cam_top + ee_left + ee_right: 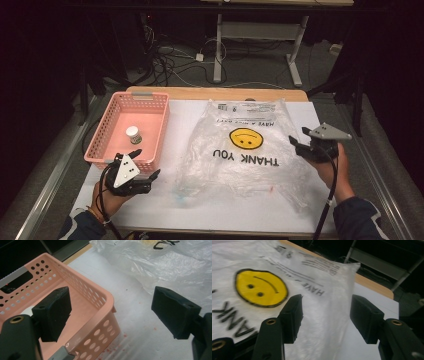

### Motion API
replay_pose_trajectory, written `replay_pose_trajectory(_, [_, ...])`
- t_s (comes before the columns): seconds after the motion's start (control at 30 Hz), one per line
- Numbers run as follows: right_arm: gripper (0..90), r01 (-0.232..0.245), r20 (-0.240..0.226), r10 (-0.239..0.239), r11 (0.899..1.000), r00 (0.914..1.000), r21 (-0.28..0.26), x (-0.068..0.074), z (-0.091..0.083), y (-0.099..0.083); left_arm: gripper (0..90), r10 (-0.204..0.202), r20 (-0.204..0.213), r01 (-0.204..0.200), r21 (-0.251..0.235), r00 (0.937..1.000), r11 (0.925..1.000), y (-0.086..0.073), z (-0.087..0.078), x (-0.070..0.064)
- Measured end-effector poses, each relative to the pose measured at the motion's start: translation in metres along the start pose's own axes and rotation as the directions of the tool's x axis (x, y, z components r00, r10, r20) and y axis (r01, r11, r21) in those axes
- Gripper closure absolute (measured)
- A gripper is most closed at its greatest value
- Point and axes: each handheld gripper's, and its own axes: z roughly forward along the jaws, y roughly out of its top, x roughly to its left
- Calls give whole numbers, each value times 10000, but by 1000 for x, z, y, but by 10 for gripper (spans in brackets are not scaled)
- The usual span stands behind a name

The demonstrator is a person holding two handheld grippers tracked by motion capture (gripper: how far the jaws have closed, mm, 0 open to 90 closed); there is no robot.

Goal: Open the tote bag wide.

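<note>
Plastic bag (243, 145) is lying flat just right of the pink basket (102, 132), small jar (133, 134) sitting inside it. Left gripper (147, 164) is hovering wide open, empty, at the basket's near corner; right gripper (299, 140) is gaping empty over the bag's far edge. Probably best pinching one film layer only. Right gripper view is showing bag print sharply.

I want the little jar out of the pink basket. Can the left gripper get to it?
Probably yes. The left gripper hangs open at the pink basket's near corner, and the basket has no lid. The little jar stands alone inside, so only the near wall must be cleared.
</note>
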Motion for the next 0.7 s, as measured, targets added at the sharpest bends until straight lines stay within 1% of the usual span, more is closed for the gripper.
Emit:
replay_pose_trajectory(0.07, [462,4,24,-5,9993,10000,374,-11,16,7,162,-75,-45,75,3,10000,10000,0,0,1])
replay_pose_trajectory(0.13, [477,-311,-60,315,9973,9995,658,-22,34,13,164,-66,-56,66,28,10000,10000,0,0,1])
replay_pose_trajectory(0.17, [483,-442,18,442,9961,9990,758,-27,43,16,178,-46,-127,46,-11,9999,10000,0,0,1])
replay_pose_trajectory(0.23, [485,-604,245,579,9910,9980,1192,-37,63,21,188,-2,-268,-3,-170,9996,9999,0,-1,0])
replay_pose_trajectory(0.27, [484,-810,160,795,9880,9967,1312,-42,72,21,188,-25,-242,21,-175,9997,9998,1,-1,0])
replay_pose_trajectory(0.3, [484,-1071,190,1055,9837,9942,1441,-46,80,22,184,-8,-219,5,-121,9998,9999,2,1,0])
replay_pose_trajectory(0.33, [484,-1135,307,1100,9809,9935,1583,-48,88,22,184,53,-184,-54,-42,9998,10000,2,2,0])
replay_pose_trajectory(0.4, [486,-1362,297,1331,9743,9907,1792,-52,100,22,184,133,-141,-133,52,9998,9999,1,4,-1])
replay_pose_trajectory(0.43, [510,-1403,380,1355,9719,9900,1890,-53,105,22,184,119,-94,-118,86,9999,9999,0,5,-1])
replay_pose_trajectory(0.5, [544,-1436,348,1394,9682,9896,2051,-53,115,22,184,110,-69,-110,88,9999,9999,0,5,0])
replay_pose_trajectory(0.53, [592,-1363,521,1280,9672,9904,2144,-52,119,22,184,114,-41,-113,80,9999,9999,-1,5,0])
replay_pose_trajectory(0.57, [638,-1406,684,1290,9681,9893,2073,-51,121,23,184,114,-41,-113,80,9999,9999,-1,5,0])
replay_pose_trajectory(0.63, [732,-1780,886,1642,9672,9824,1811,-49,122,24,184,164,-30,-164,131,9999,9998,-2,6,1])
replay_pose_trajectory(0.67, [780,-1844,867,1710,9657,9815,1830,-47,124,24,184,189,-47,-188,179,9998,9997,-2,6,1])
replay_pose_trajectory(0.7, [834,-1796,847,1658,9639,9825,1966,-45,126,24,185,175,-48,-175,184,9998,9997,-2,7,1])
